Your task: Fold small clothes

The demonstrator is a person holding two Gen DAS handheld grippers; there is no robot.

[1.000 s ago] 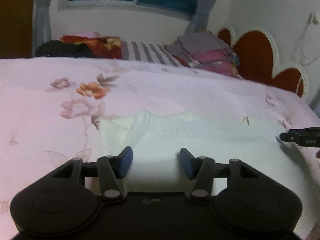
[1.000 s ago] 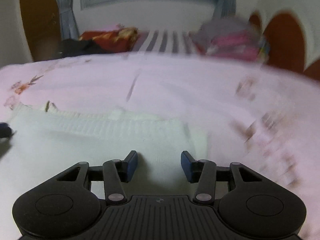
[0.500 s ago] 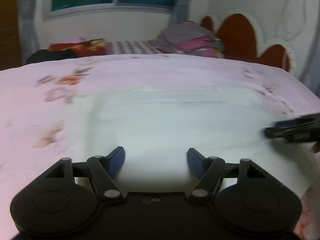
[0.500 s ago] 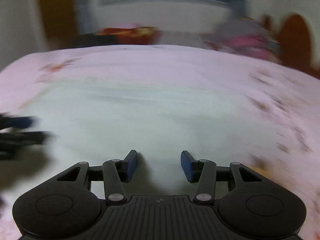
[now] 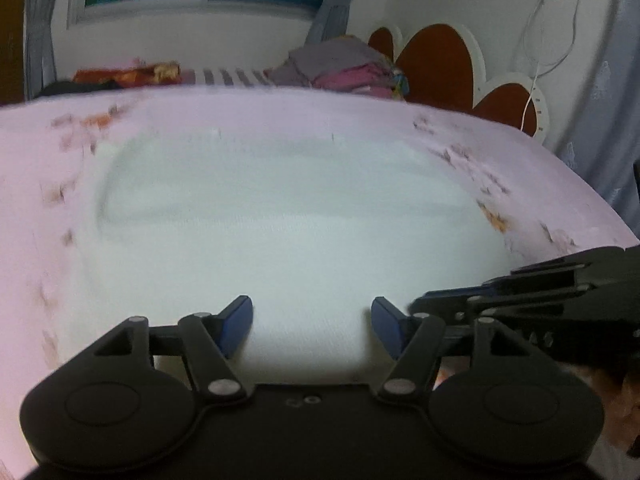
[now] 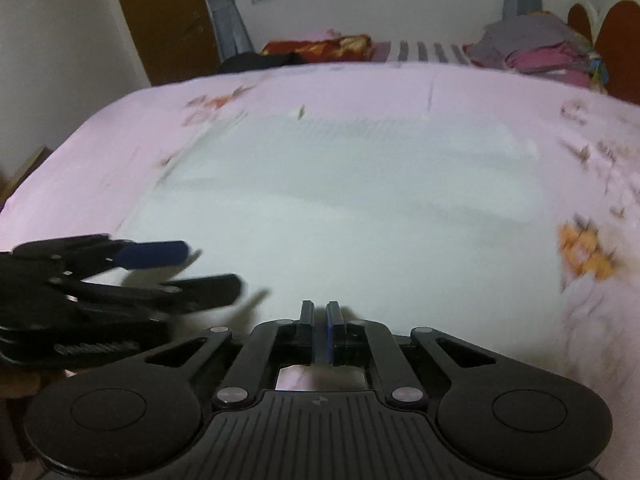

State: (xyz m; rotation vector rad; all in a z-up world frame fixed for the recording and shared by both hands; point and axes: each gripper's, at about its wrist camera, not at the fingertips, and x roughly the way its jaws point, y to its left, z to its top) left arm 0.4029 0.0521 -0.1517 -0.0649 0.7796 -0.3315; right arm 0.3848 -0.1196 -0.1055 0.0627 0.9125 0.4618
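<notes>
Spread over the near edge of the pink floral bed point(image 5: 280, 112), the white garment point(image 5: 288, 220) is lying flat while the right gripper point(image 6: 320, 320) is sitting pinched shut at its hem, cloth between the pads too blurred to confirm. Beside it, the left gripper point(image 5: 312, 320) is narrowing its jaws over bare fabric, gripping nothing. If either is catching only one layer, or the sheet, the fold is likely going crooked; no writing is readable anywhere, out to the far clothes pile point(image 5: 344, 68).

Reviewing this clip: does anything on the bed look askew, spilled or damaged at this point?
Nothing stands out. The white garment lies flat on the pink floral bedspread, with no spill or tear visible, though motion blur hides fine detail. The right claw is shut at its near edge; the left claw, closing, has garment between its jaws.
</notes>
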